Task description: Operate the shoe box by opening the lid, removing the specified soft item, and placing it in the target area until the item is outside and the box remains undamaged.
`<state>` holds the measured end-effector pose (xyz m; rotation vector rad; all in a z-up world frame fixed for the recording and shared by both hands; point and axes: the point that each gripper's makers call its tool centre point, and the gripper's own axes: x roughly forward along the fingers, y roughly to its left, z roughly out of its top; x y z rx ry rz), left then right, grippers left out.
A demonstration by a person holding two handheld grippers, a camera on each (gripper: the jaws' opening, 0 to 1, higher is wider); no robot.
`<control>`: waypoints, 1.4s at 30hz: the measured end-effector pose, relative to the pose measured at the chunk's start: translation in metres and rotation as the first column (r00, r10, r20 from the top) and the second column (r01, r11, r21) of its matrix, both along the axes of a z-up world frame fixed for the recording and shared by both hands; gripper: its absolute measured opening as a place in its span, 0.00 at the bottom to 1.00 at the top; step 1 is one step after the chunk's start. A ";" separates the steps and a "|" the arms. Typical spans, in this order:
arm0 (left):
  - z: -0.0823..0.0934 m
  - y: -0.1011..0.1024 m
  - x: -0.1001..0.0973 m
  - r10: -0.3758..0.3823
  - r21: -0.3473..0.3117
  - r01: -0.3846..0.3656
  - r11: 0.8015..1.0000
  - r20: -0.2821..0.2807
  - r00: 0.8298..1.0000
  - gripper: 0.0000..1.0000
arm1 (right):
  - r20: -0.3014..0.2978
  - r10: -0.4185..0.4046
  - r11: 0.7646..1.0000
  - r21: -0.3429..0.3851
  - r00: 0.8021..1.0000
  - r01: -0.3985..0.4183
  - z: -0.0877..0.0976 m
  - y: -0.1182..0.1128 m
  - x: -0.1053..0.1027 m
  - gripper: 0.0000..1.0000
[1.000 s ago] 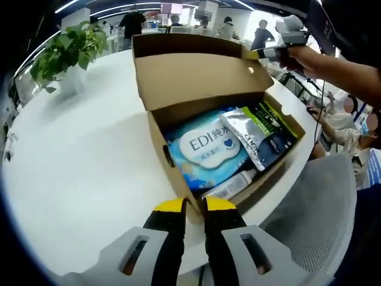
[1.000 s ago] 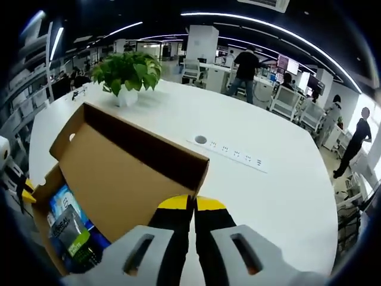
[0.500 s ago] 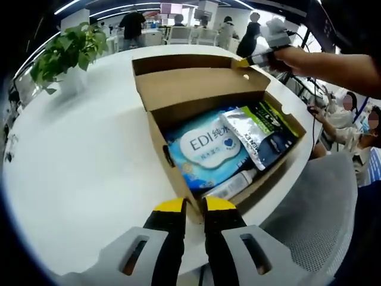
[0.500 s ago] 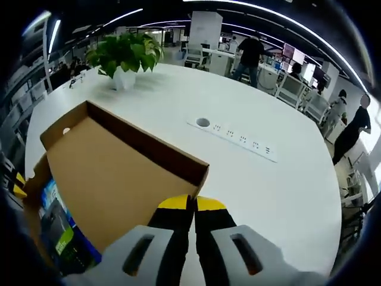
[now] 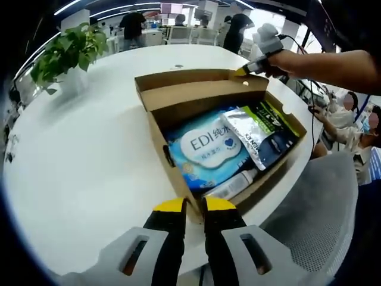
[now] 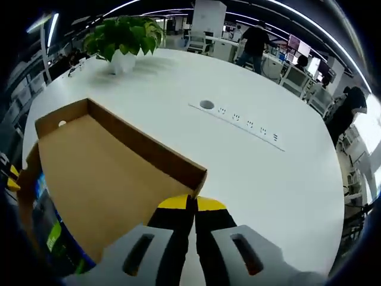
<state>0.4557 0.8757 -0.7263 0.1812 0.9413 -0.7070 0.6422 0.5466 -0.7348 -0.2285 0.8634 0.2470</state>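
The brown shoe box stands open near the white table's edge. Inside lie a blue wipes pack, a silver pouch, a dark pouch with green print and a white tube. My left gripper sits at the box's near corner, and its jaws look shut on the corner wall. The lid leans far back. My right gripper is shut on the lid's edge; in the left gripper view the right gripper pinches the lid's far corner.
A potted plant stands at the far side of the table. A socket strip and a round cable hole lie behind the lid. A grey mesh chair is beside the box. People stand at distant desks.
The lid has swung further back and down toward the table, with my right gripper going down with it. The left gripper and the box body have stayed put.
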 end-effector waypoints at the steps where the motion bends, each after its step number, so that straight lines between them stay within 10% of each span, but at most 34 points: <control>1: 0.000 0.000 0.000 0.001 -0.002 -0.001 1.000 0.001 1.000 0.08 | -0.007 0.002 1.000 -0.003 1.000 -0.002 -0.003 0.000 -0.001 0.00; 20: 0.001 0.001 0.000 0.012 -0.009 -0.012 1.000 0.002 1.000 0.08 | -0.037 -0.001 0.999 -0.047 0.999 -0.001 -0.020 -0.002 -0.006 0.04; 42: 0.021 -0.005 0.003 0.042 -0.051 -0.039 0.998 0.055 0.998 0.18 | 0.131 0.010 1.000 -0.024 0.991 -0.007 0.049 -0.002 -0.026 0.10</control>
